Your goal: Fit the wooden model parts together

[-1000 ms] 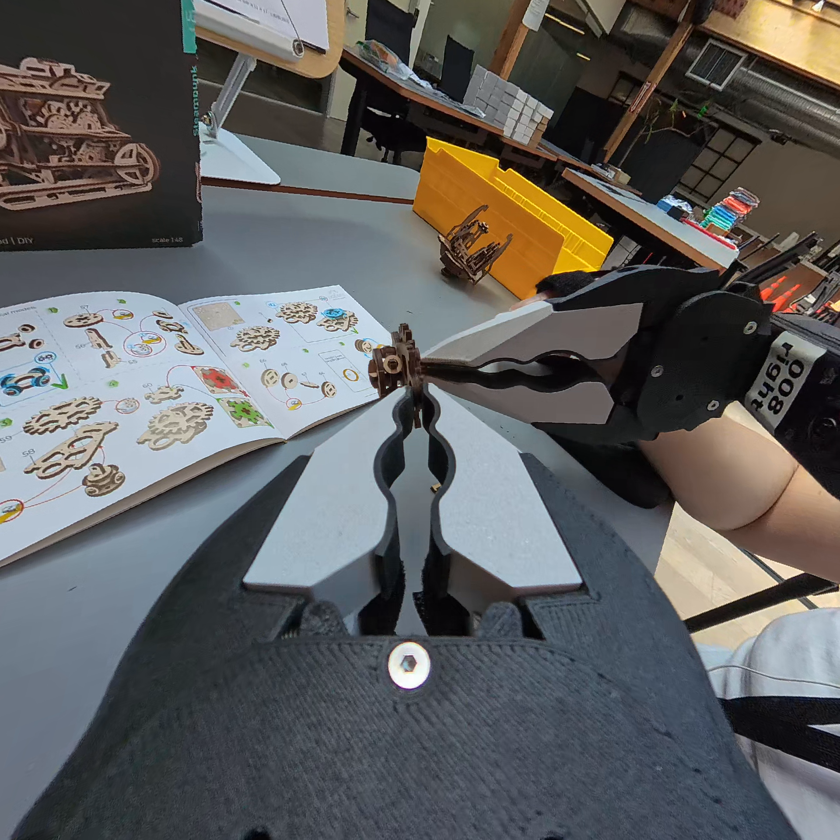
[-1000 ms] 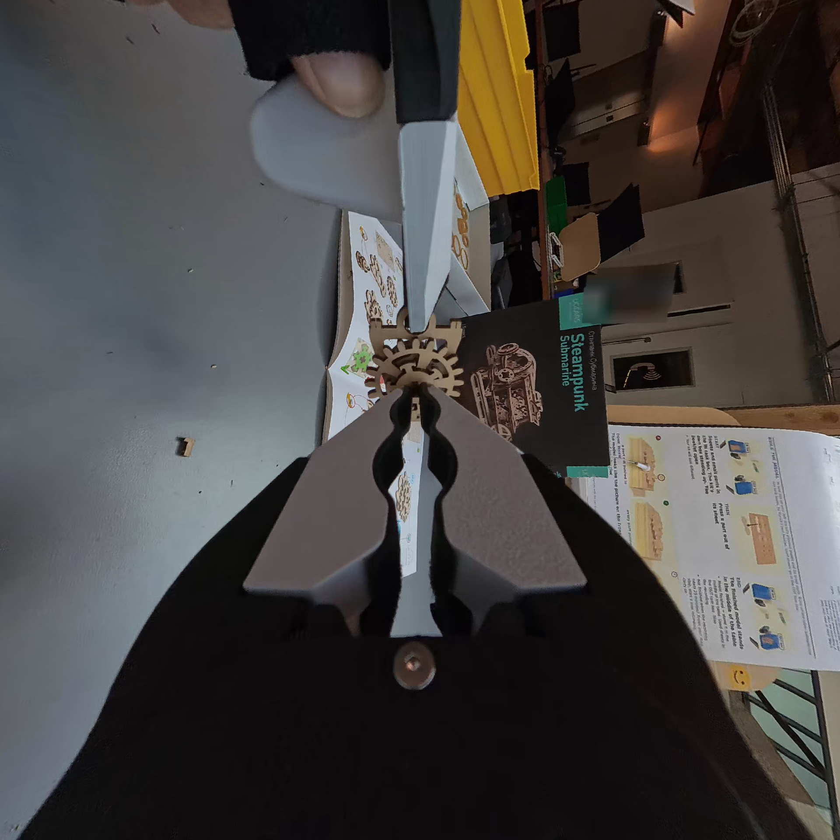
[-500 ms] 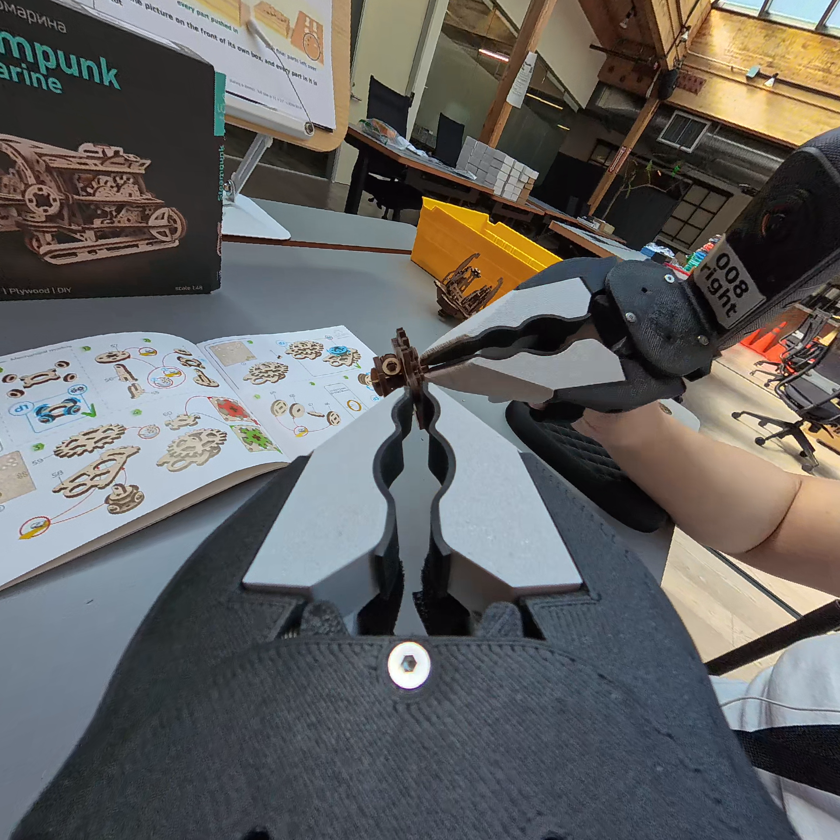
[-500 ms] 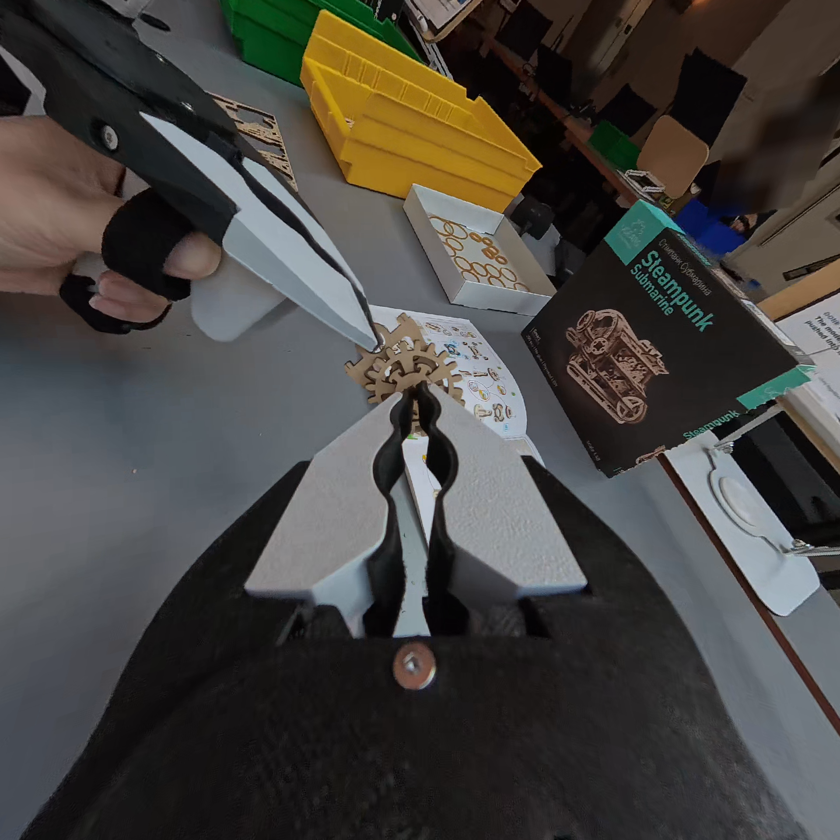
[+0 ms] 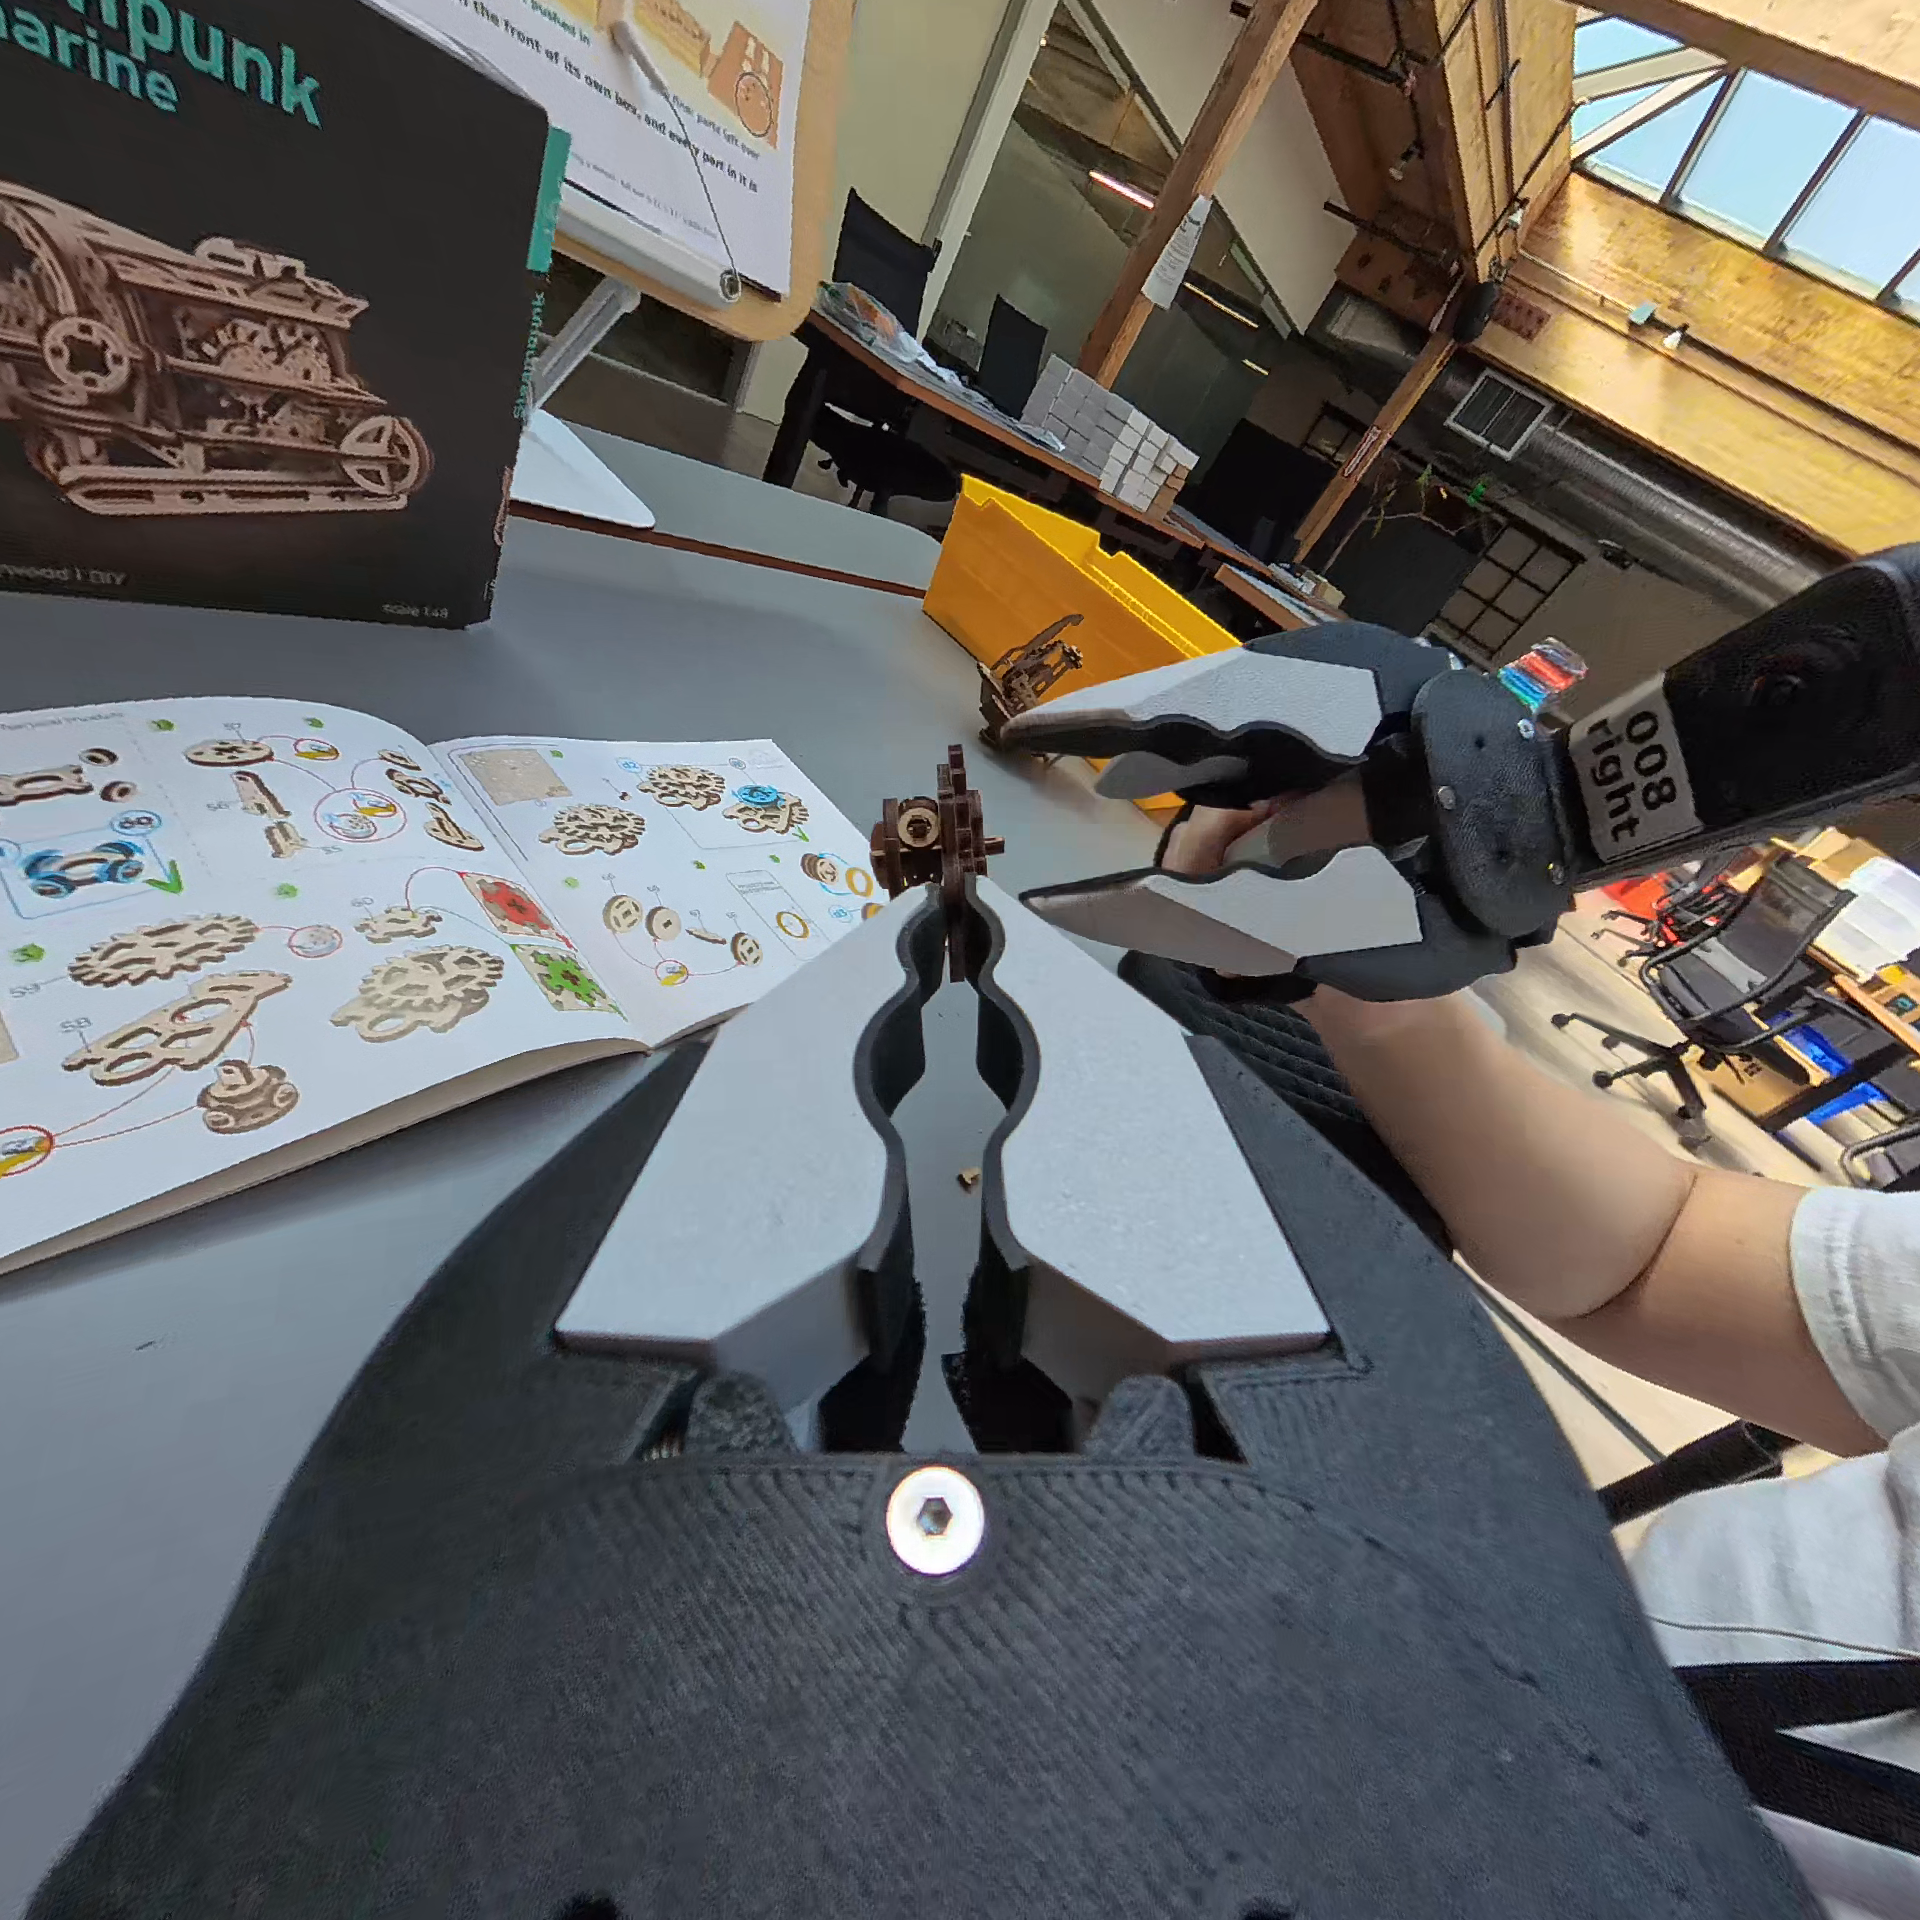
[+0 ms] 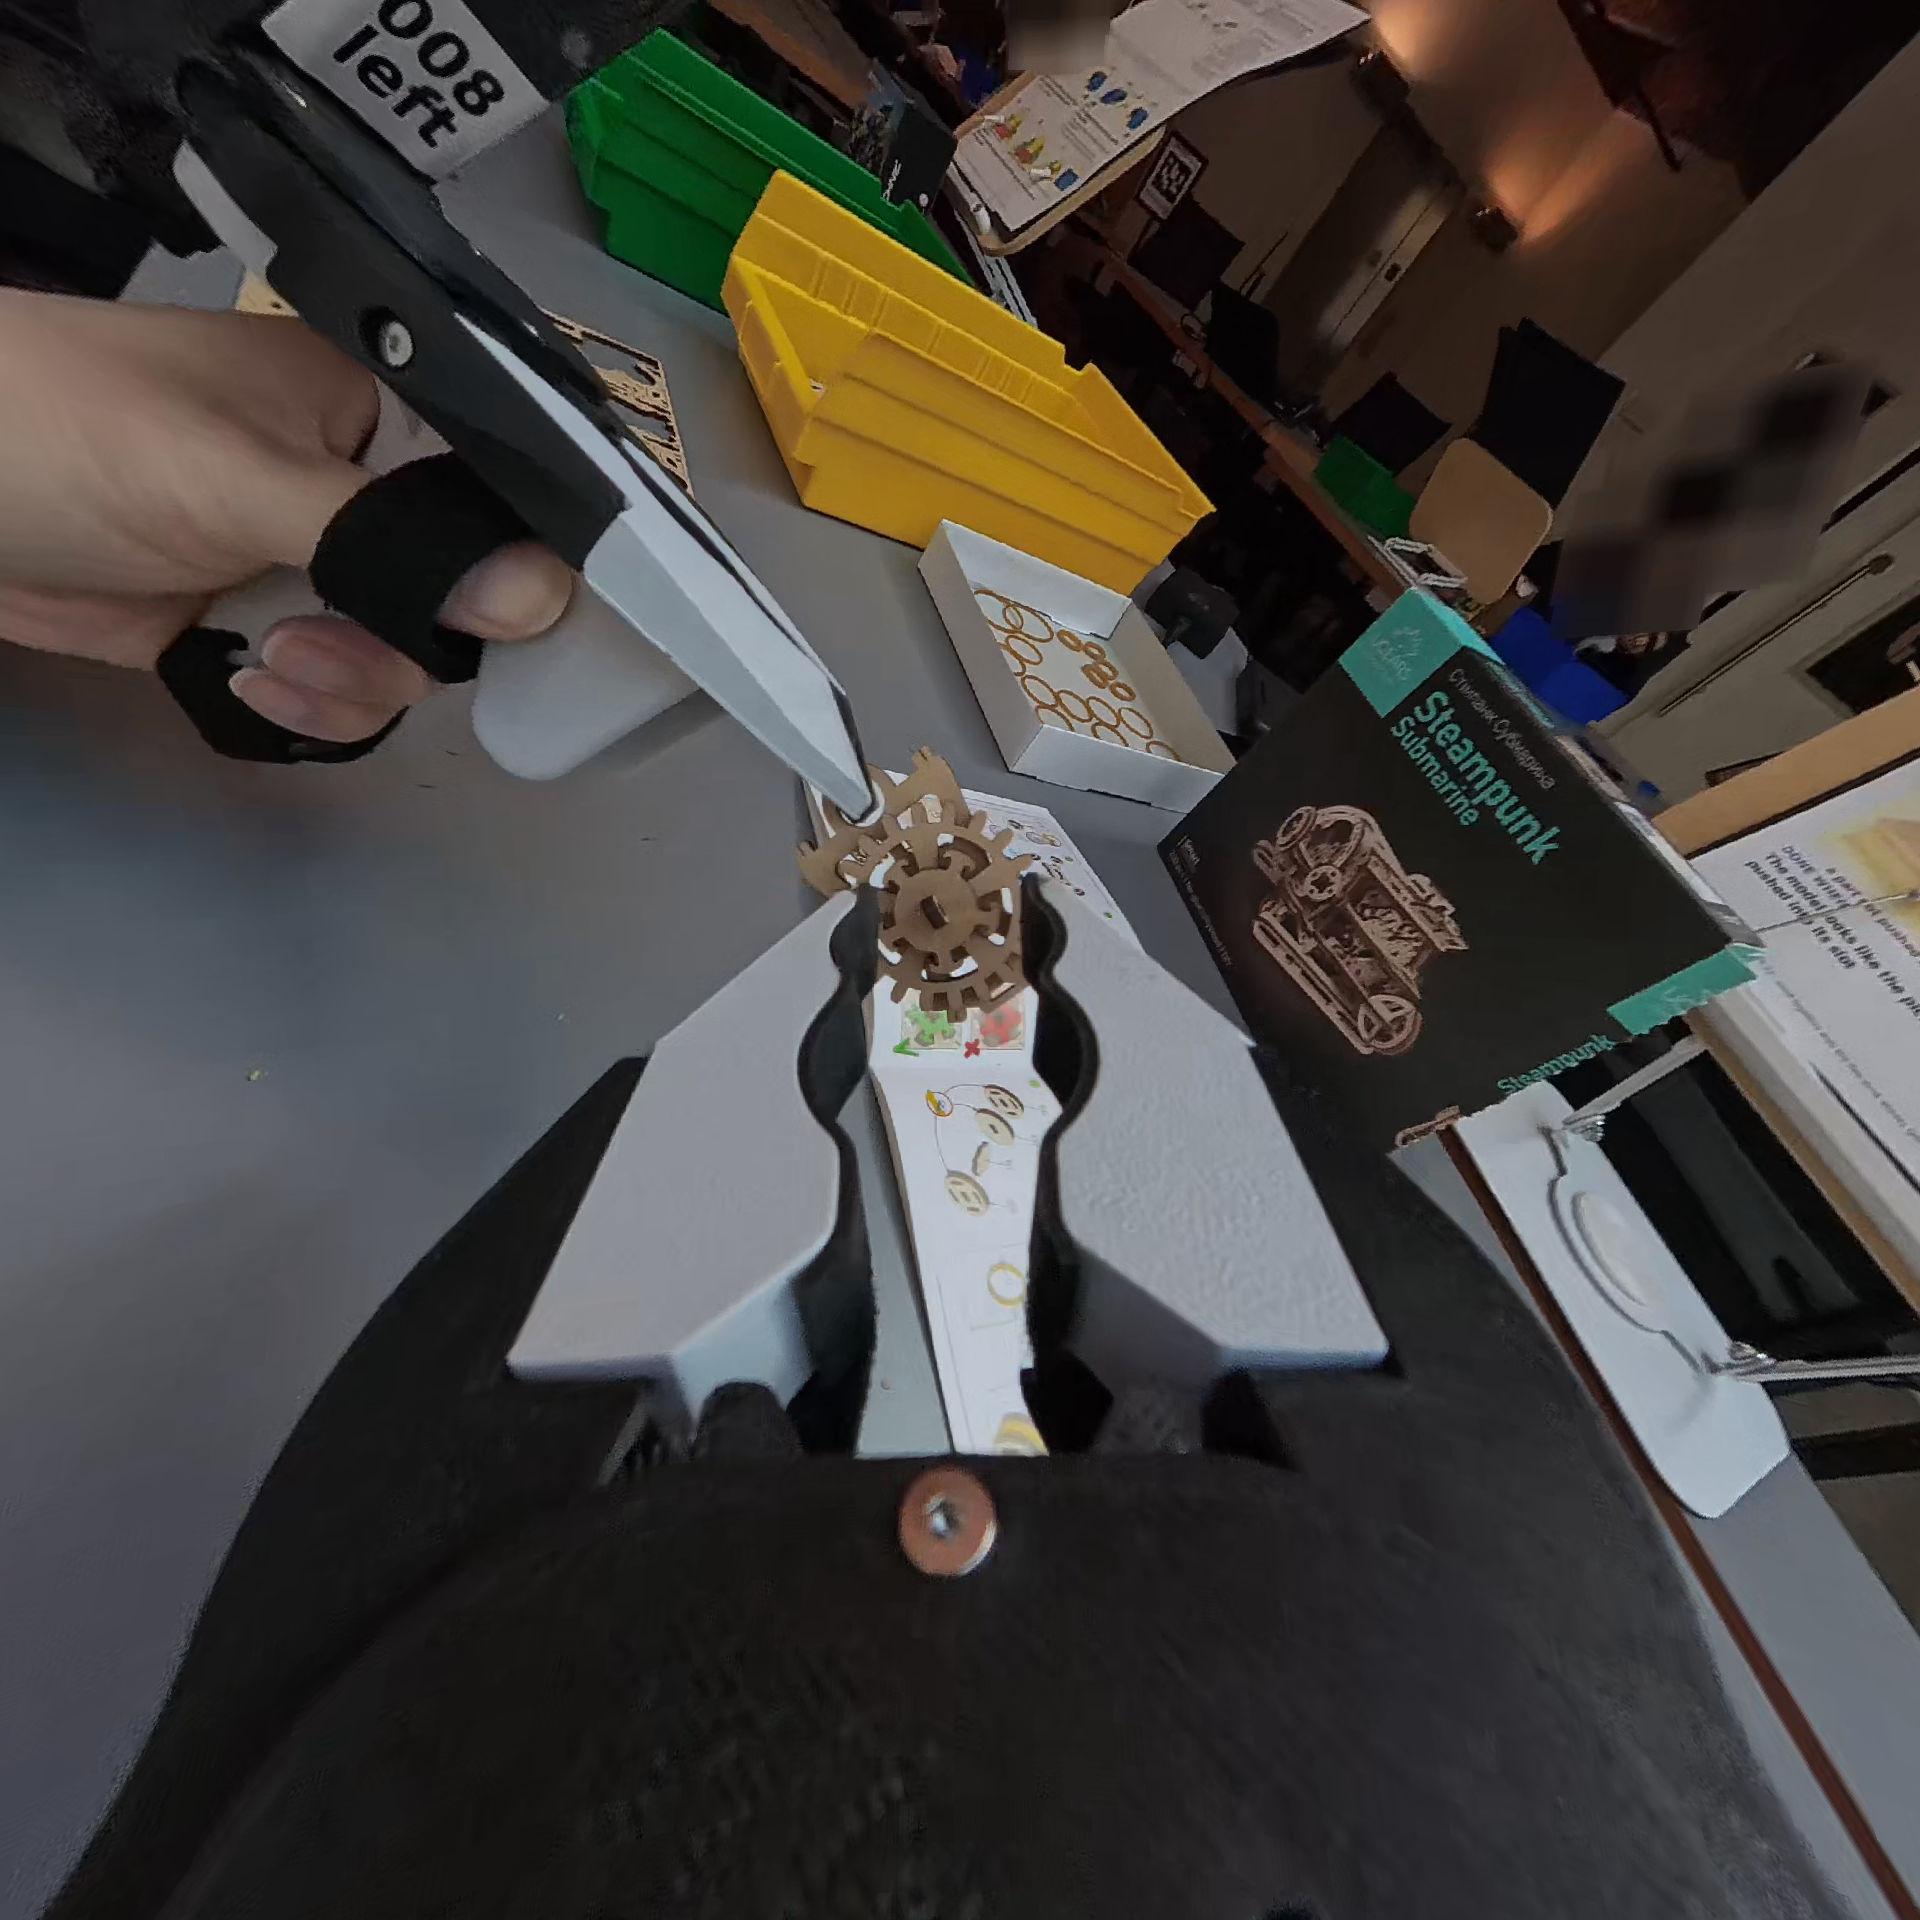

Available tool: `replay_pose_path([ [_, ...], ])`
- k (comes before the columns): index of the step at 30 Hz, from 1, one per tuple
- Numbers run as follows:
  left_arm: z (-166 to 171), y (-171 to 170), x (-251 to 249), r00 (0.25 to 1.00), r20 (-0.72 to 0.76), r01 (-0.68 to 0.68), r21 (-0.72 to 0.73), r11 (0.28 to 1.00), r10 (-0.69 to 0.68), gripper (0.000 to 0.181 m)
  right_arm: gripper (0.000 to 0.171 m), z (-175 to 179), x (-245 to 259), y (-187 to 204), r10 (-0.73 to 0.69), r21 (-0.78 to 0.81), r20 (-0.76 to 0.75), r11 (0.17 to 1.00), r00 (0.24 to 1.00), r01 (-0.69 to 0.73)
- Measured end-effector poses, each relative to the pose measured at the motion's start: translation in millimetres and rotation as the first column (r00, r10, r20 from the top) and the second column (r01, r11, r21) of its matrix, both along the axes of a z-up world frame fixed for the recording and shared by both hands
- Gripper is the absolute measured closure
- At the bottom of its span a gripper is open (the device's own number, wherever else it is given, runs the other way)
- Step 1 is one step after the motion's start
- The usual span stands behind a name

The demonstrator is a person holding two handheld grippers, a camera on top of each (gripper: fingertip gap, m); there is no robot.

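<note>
My left gripper (image 5: 951, 920) is shut on a small wooden gear assembly (image 5: 935, 831) and holds it upright above the grey table (image 5: 675, 665). My right gripper (image 5: 1018, 816) is open and empty, just right of the assembly and apart from it. In the right wrist view the gear (image 6: 940, 914) faces me between my open right gripper (image 6: 940, 902) tips. The left gripper (image 6: 857, 805) comes in from the upper left and pinches the assembly's upper left edge.
An open instruction booklet (image 5: 364, 935) lies left of the grippers, with a black model box (image 5: 239, 343) behind it. A yellow bin (image 5: 1049, 592) and a small wooden sub-model (image 5: 1029, 675) stand far right. A white tray of rings (image 6: 1070, 665), green bins (image 6: 707, 177) and a wooden sheet (image 6: 634, 405) lie beyond.
My right gripper has opened, let go of the gear assembly and drawn back to the right. My left gripper keeps its hold on the assembly.
</note>
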State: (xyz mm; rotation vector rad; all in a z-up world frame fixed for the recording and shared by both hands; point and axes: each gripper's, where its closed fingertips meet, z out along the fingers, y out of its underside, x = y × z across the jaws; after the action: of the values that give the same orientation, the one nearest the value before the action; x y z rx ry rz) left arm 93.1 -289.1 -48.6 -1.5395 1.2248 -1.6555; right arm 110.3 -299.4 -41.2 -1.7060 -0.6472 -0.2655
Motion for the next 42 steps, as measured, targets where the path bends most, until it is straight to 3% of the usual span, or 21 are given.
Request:
replay_pose_path([
  [5, -3, -5, -3, 0.996, 0.002, 0.092, -0.158, 0.983, -0.093, 0.181, 0.118, -12, 0, -5, 0.038, 0.016, 0.318, 0.999, 0.947, -0.045],
  [10, -4, -15, -5, 0.983, 0.011, 0.18, -0.245, 0.953, -0.183, 0.181, 0.119, -17, -10, -10, 0.134, -0.051, 0.185, 0.991, 0.974, -0.127],
  [16, -3, -16, -6, 0.977, 0.037, 0.212, -0.293, 0.932, -0.21, 0.181, 0.128, -15, -7, -12, 0.137, -0.052, 0.15, 0.99, 0.979, -0.13],
  [27, 4, -8, -10, 0.987, 0.061, 0.158, -0.24, 0.958, -0.148, 0.181, 0.128, -9, -9, -3, 0.057, -0.064, -0.074, 0.996, 0.996, -0.061],
  [33, 5, -7, -10, 0.99, 0.06, 0.141, -0.219, 0.966, -0.131, 0.18, 0.128, -15, -8, 2, -0.012, -0.097, -0.113, 0.995, 0.993, 0.001],
  [37, 5, -6, -13, 0.986, 0.062, 0.167, -0.245, 0.955, -0.156, 0.181, 0.128, -14, -11, 1, 0.043, -0.074, -0.05, 0.996, 0.998, -0.047],
  [40, 5, -11, -15, 0.975, 0.061, 0.221, -0.272, 0.937, -0.212, 0.181, 0.111, -7, -17, -7, 0.125, -0.034, -0.002, 0.992, 0.992, -0.125],
  [42, 3, -16, -15, 0.97, 0.048, 0.244, -0.26, 0.934, -0.239, 0.181, 0.112, -9, -21, -12, 0.172, -0.026, 0.091, 0.985, 0.981, -0.17],
])
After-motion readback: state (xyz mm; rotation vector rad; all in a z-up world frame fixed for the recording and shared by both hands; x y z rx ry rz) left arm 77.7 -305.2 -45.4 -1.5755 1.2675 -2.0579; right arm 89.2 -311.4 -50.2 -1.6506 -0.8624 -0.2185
